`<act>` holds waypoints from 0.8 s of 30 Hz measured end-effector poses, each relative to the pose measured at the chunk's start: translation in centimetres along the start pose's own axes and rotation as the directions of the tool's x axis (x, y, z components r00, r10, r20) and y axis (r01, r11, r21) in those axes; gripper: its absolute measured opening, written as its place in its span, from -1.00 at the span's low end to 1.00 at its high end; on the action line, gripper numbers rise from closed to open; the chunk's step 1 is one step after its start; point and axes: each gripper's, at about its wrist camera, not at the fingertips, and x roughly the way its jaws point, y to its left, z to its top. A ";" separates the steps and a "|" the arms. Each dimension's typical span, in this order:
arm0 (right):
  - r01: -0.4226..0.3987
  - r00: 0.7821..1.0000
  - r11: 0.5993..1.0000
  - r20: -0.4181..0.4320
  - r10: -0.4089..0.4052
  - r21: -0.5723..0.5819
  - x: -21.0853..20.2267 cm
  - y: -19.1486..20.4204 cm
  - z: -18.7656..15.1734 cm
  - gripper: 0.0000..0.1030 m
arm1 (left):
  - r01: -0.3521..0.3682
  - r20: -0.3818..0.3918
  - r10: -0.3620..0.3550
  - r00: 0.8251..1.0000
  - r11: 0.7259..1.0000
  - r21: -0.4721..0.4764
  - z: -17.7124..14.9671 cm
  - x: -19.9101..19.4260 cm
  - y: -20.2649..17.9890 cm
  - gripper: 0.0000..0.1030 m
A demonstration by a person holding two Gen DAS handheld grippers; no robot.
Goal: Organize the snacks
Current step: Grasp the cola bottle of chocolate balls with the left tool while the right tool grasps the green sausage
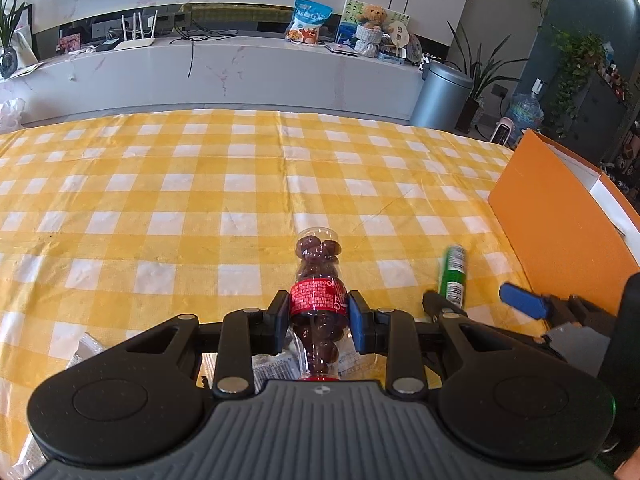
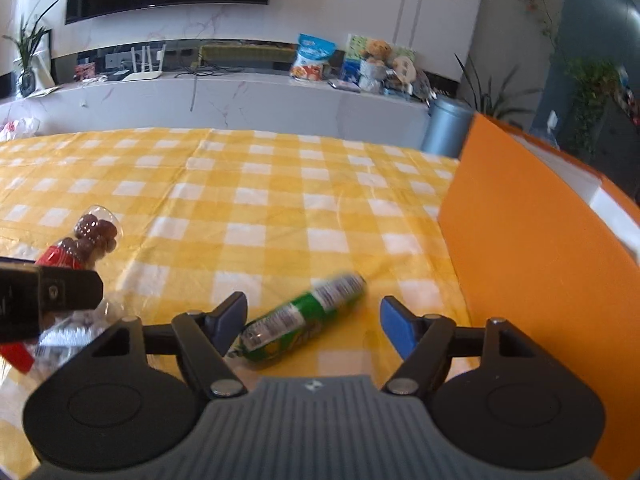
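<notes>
My left gripper (image 1: 318,307) is shut on a clear bottle of chocolate balls (image 1: 318,280) with a red label, gripped at the label, bottom end pointing away. The bottle also shows in the right wrist view (image 2: 86,240). My right gripper (image 2: 312,320) is open, its jaws on either side of a green tube-shaped snack pack (image 2: 300,316) that lies on the yellow checked tablecloth (image 2: 280,200). The green pack also shows in the left wrist view (image 1: 453,272), with the right gripper (image 1: 476,300) around it.
An orange box (image 2: 520,248) with a white inside stands open at the right of the table, also in the left wrist view (image 1: 560,216). Silvery snack wrappers (image 1: 86,350) lie under and left of my left gripper. A TV bench, bin and plants stand beyond the table.
</notes>
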 end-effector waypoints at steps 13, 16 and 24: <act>-0.102 0.995 0.994 -0.016 0.103 0.046 0.9 -1.2 -0.1 -0.20 | 0.015 -0.004 -0.015 1.000 1.000 -0.009 -0.2 -0.3 -0.5 -0.34; -0.125 0.992 0.991 -0.009 0.126 0.049 0.9 -1.5 -0.2 -0.57 | 0.010 -0.006 -0.010 1.000 1.000 -0.014 -0.3 -0.5 -0.4 -0.34; -0.158 0.987 0.987 -0.015 0.158 0.037 -0.7 -2.1 -0.5 -0.60 | 0.003 0.000 -0.003 1.000 1.000 -0.029 -0.8 -2.1 -0.8 -0.34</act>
